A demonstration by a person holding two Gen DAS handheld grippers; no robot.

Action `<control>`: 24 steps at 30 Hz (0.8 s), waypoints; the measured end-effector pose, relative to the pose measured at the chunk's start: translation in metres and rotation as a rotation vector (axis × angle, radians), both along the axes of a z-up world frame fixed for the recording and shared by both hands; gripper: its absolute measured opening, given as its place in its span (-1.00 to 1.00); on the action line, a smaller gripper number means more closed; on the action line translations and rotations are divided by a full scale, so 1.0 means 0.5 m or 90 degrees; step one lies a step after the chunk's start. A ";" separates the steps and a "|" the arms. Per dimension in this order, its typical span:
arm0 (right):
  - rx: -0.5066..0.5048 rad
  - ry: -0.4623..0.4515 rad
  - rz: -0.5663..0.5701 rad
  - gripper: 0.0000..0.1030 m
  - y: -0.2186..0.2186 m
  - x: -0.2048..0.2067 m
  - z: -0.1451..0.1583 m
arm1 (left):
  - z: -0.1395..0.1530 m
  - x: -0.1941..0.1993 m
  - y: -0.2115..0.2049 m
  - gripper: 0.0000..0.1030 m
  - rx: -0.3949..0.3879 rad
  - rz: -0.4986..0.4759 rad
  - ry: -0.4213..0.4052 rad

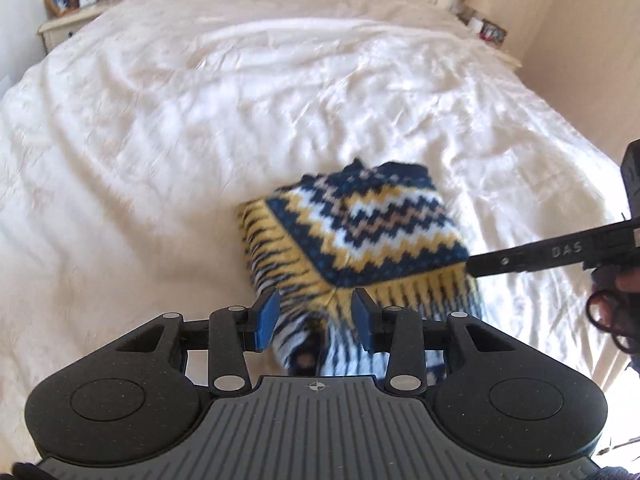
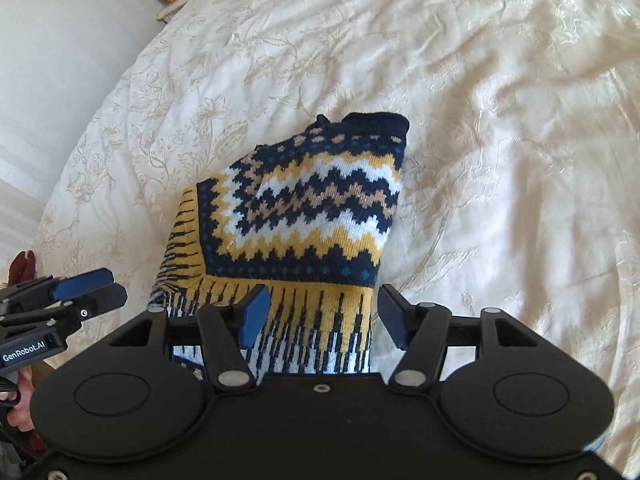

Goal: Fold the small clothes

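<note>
The cream bedspread with a pale flower pattern (image 2: 500, 128) covers the whole bed. On it, near you, lies the small knitted garment with navy, yellow and white zigzag bands (image 2: 316, 208), already doubled over, it seems. Your left gripper (image 1: 315, 320) and right gripper (image 2: 318, 316) both stand spread above its fringed near edge, pinching nothing. Next, close on that edge and carry it over.

Bed cover (image 1: 168, 128): cream, rumpled, flower-patterned.
Bedside table (image 1: 68, 24): stood left of bed.
Picture frame (image 1: 60, 2): rested on it.
</note>
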State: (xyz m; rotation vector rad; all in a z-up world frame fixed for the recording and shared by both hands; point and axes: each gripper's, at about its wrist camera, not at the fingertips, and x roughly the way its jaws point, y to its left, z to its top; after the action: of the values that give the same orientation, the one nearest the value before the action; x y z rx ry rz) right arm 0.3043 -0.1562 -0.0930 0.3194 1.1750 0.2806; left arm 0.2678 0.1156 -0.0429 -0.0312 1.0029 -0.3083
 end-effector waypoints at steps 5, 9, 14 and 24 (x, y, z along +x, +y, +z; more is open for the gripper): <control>-0.020 -0.013 -0.020 0.26 0.002 0.012 0.001 | -0.047 0.085 -0.034 -0.25 -0.021 -0.005 0.014; -0.038 -0.027 -0.038 0.26 0.005 0.024 0.005 | -0.109 0.101 -0.011 -0.25 -0.014 0.055 0.083; -0.078 -0.024 -0.057 0.26 0.019 0.051 -0.019 | -0.156 0.092 0.024 -0.24 0.014 0.073 0.130; -0.147 0.061 -0.073 0.31 0.057 0.102 -0.152 | -0.161 0.085 0.022 -0.23 0.025 0.049 0.128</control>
State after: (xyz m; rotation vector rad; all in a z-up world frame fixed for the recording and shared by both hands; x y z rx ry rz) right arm 0.3555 -0.1278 -0.1690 0.1989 1.2649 0.0282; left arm 0.3104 0.1268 -0.1233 -0.0659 1.2041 -0.2177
